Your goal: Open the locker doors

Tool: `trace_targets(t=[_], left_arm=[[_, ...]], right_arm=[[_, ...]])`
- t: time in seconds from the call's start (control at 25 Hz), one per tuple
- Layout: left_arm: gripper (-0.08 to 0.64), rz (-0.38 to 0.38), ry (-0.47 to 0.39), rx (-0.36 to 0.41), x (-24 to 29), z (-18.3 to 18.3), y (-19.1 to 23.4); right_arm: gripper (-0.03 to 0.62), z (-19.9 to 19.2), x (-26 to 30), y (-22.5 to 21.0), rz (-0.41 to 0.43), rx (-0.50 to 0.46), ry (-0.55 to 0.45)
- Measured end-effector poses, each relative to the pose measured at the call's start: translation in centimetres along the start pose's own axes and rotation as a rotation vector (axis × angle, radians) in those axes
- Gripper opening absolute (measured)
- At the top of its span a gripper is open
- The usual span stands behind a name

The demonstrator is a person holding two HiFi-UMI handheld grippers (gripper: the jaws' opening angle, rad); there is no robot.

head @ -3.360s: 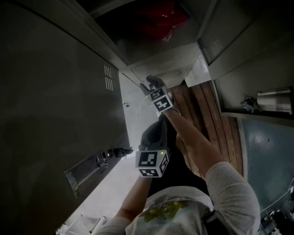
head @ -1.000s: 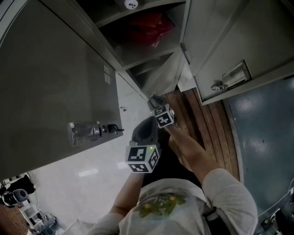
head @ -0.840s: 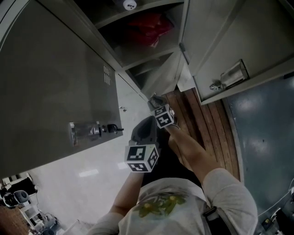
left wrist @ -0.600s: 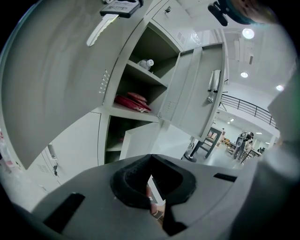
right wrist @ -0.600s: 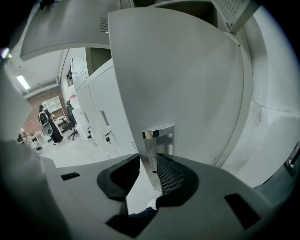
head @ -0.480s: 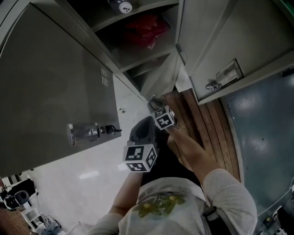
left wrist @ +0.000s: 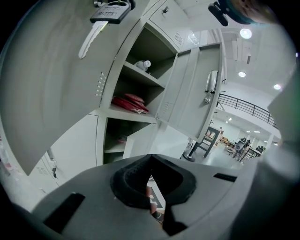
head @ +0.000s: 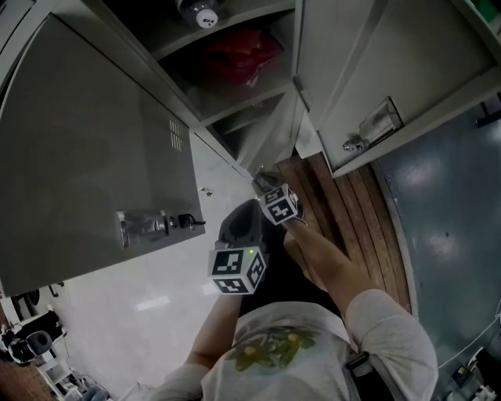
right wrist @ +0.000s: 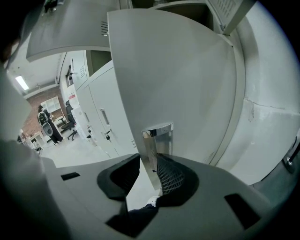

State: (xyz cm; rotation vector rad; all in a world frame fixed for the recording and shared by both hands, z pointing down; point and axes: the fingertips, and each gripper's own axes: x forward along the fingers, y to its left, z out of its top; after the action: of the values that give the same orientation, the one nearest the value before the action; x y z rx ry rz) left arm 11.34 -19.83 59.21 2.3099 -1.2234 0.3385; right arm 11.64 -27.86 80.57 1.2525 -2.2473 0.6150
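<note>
Two upper locker doors stand open: the left door [head: 86,141] carries a latch with a key [head: 153,225], and the right door [head: 368,70] carries a chrome handle [head: 376,124]. Below them a lower door [right wrist: 178,70] is swung partway out. My right gripper [right wrist: 154,161] is shut on that door's chrome handle [right wrist: 157,140]; in the head view the right gripper [head: 262,175] reaches up to the door's edge. My left gripper [head: 249,208] hangs just below it, and in its own view the left gripper [left wrist: 150,161] is shut with nothing held.
The open upper compartment holds a red bag [head: 243,51] and, on the shelf above it, a small bottle [head: 200,12]. Closed lockers [right wrist: 101,117] line the left of the right gripper view. Wooden planks [head: 344,204] run beside white tiles [head: 156,298].
The head view has tipped a little, so the bottle shows more and the doors have drifted left. Both grippers stay put; the right stays on the handle.
</note>
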Motion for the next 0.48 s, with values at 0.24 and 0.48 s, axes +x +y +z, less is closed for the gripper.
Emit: trace_targets(t=[0.24,0.48], left_arm=[[0.029,-0.008,0.001,0.002,-0.3,-0.1,-0.3],[0.029,-0.015,-0.003,0.001,-0.7,0.0,-0.6]], right_arm=[[0.127,-0.4,-0.6,-0.2,-0.015,0.033,0.009],[0.114,-1.0,-1.3,-0.3,-0.031,0.023,0.016]])
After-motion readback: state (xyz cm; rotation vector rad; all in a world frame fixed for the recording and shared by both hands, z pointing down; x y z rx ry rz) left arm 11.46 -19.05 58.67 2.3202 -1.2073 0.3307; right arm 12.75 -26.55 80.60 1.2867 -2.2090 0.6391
